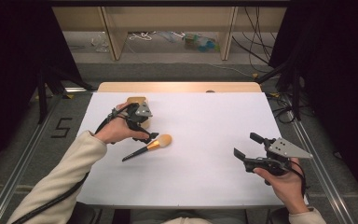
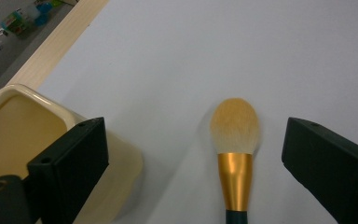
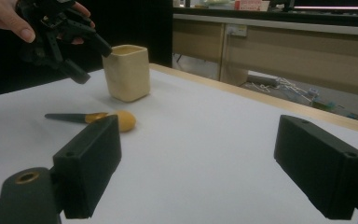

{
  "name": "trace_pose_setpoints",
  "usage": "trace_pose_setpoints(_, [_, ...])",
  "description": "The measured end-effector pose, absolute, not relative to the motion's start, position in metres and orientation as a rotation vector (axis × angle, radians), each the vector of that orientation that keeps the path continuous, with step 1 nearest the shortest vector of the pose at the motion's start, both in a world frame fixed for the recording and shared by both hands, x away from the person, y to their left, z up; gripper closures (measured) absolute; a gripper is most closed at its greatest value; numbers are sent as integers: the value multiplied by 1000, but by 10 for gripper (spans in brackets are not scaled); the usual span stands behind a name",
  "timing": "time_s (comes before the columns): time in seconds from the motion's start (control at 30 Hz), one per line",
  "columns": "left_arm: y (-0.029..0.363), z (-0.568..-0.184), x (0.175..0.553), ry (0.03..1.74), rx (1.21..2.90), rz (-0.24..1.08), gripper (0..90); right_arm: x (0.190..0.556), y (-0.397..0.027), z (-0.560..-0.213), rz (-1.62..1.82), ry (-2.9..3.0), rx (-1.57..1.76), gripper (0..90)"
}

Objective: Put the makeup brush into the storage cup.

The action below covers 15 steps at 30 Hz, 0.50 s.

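Overhead plus two low views, perhaps sharing brush (image 1: pixel 148 147).

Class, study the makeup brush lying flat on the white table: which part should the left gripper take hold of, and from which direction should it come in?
Probably the gold ferrule of the makeup brush, from straight above. The brush lies flat, so only its sides are free. The ferrule is rigid and narrow; the bristle head is soft and would squash. The left gripper is open with a jaw on each side of it, beside the cream cup.

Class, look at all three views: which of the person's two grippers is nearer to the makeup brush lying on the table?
Left. The left gripper hovers open right above the makeup brush, jaws flanking its head. The right gripper, also open, is far across the table.
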<state>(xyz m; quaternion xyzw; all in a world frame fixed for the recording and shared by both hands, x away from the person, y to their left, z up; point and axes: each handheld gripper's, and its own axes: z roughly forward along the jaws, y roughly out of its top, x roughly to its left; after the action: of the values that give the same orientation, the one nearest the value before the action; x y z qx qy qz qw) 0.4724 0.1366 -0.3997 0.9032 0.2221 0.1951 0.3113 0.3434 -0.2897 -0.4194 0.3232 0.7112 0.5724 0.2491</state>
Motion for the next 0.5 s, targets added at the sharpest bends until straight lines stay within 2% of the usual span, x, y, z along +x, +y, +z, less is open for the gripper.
trace_pose_setpoints(0.5, [133,-407,473,593,2511,476,90,344,-289,-420,1576,1929,880,159])
